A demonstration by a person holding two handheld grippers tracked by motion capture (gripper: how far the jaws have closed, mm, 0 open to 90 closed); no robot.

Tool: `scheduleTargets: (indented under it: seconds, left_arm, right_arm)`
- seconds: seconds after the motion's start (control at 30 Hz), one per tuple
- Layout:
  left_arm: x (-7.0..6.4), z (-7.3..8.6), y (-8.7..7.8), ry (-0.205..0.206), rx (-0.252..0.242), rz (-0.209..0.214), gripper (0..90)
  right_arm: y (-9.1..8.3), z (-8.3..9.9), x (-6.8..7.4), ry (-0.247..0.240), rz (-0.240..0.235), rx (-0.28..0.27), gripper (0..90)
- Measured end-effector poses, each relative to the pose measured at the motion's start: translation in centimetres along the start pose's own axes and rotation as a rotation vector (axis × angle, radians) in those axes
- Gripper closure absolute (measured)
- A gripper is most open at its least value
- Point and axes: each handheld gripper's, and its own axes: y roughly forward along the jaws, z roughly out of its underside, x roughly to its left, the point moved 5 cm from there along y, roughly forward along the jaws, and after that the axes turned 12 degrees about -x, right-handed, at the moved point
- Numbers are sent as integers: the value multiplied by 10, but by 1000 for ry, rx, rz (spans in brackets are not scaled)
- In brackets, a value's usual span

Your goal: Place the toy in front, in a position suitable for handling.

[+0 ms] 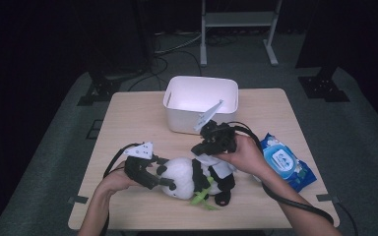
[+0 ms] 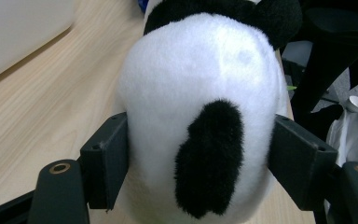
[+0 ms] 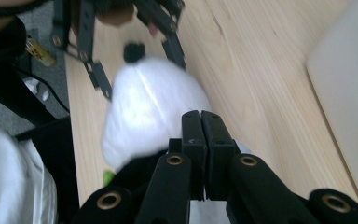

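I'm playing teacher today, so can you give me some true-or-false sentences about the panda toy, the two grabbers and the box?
1. The left gripper has its jaws on either side of the panda toy. True.
2. The panda toy is inside the white box. False: it lies on the table, in front of the box.
3. The right gripper has its jaws wide open. False: they are pressed together.
4. A blue packet lies on the table at the person's right. True.
5. The white box is full of toys. False: its inside looks empty.
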Motion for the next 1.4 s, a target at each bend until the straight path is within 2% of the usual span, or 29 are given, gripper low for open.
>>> scheduleTargets:
  seconds: [0.2, 0.3, 0.43, 0.5, 0.6, 0.77, 0.83, 0.93, 1.03, 1.1, 1.17, 1.23, 1.33, 1.4]
  left_arm:
    - [0, 0, 0, 0, -1, -1, 263]
    - [0, 0, 1, -7, -5, 0, 263]
    - [-1, 0, 1, 2, -4, -1, 263]
    - [-1, 0, 1, 1, -3, -1, 263]
    - [-1, -1, 1, 6, 6, 0, 255]
    - [-2, -6, 3, -35, 15, -7, 148]
    - [-2, -7, 8, -37, 37, -18, 72]
    - [-3, -8, 18, -37, 71, -22, 17]
    - [-2, -9, 26, -19, 95, -22, 38]
    - [1, -12, 26, -12, 78, -27, 151]
    - [2, -13, 24, 18, 62, -36, 273]
    - [3, -14, 24, 49, 46, -48, 318]
    - [5, -20, 25, 121, 30, -87, 338]
    - [8, -26, 25, 158, 17, -115, 339]
  right_arm:
    - [-11, 24, -6, 1, 48, 79, 867]
    - [-16, 32, -10, 15, 60, 84, 867]
    - [-16, 39, -14, 52, 40, 100, 841]
    - [-15, 40, -15, 56, 44, 99, 827]
    - [-13, 42, -15, 71, 32, 106, 843]
    - [-13, 46, -12, 82, 8, 93, 866]
    - [-14, 48, -12, 86, 3, 83, 867]
    - [-14, 48, -11, 87, 2, 72, 868]
    - [-14, 48, -13, 81, 10, 58, 877]
    - [-14, 47, -15, 83, 26, 57, 883]
    - [-16, 47, -22, 99, 25, 49, 889]
    - [-18, 45, -28, 128, 8, 33, 891]
    - [-22, 38, -34, 146, 8, 9, 891]
    - [-23, 31, -36, 141, 19, -3, 891]
